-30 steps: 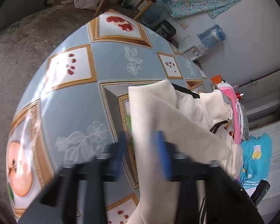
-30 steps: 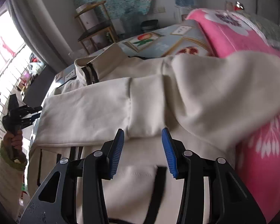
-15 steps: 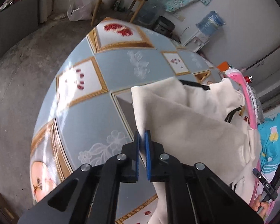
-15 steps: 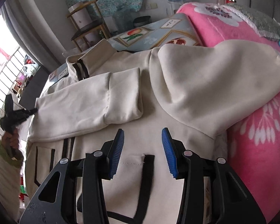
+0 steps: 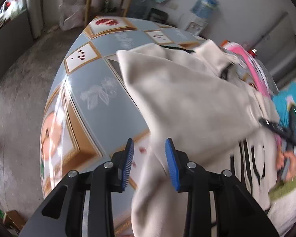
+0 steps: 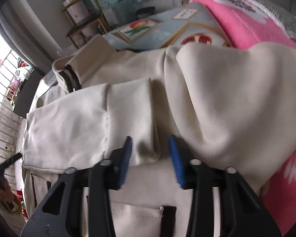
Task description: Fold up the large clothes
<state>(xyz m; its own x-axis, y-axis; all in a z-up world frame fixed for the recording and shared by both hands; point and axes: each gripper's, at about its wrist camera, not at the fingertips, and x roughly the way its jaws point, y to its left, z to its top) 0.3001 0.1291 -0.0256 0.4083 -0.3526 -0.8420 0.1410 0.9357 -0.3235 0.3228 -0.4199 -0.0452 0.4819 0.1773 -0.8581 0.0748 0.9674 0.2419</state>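
A cream jacket point(image 5: 187, 98) with black trim lies on the table, one sleeve point(image 6: 79, 126) folded across its body. In the left wrist view my left gripper point(image 5: 151, 164) hangs over the jacket's near edge. Its jaws are opening, and a fold of cream cloth lies loose between them beside the right pad point(image 5: 171, 164). My right gripper point(image 6: 151, 158) is low over the sleeve's cuff point(image 6: 146, 138). Its jaws are closing with the cuff between them, the right pad still clear of it. A hand holds that right gripper point(image 5: 282, 130) at the left wrist view's right edge.
A blue tablecloth point(image 5: 100, 90) with framed fruit pictures covers the table. A pink blanket point(image 6: 246, 25) lies beside the jacket on the right. A wooden shelf point(image 6: 82, 21), a water bottle point(image 5: 205, 4) and a teal cloth point(image 5: 294, 102) stand beyond the table. Concrete floor point(image 5: 19, 83) lies past the left edge.
My left gripper was shut on the jacket's edge half a second ago; it has let go, opened and shifted. My right gripper sank onto the sleeve cuff and its jaws narrowed.
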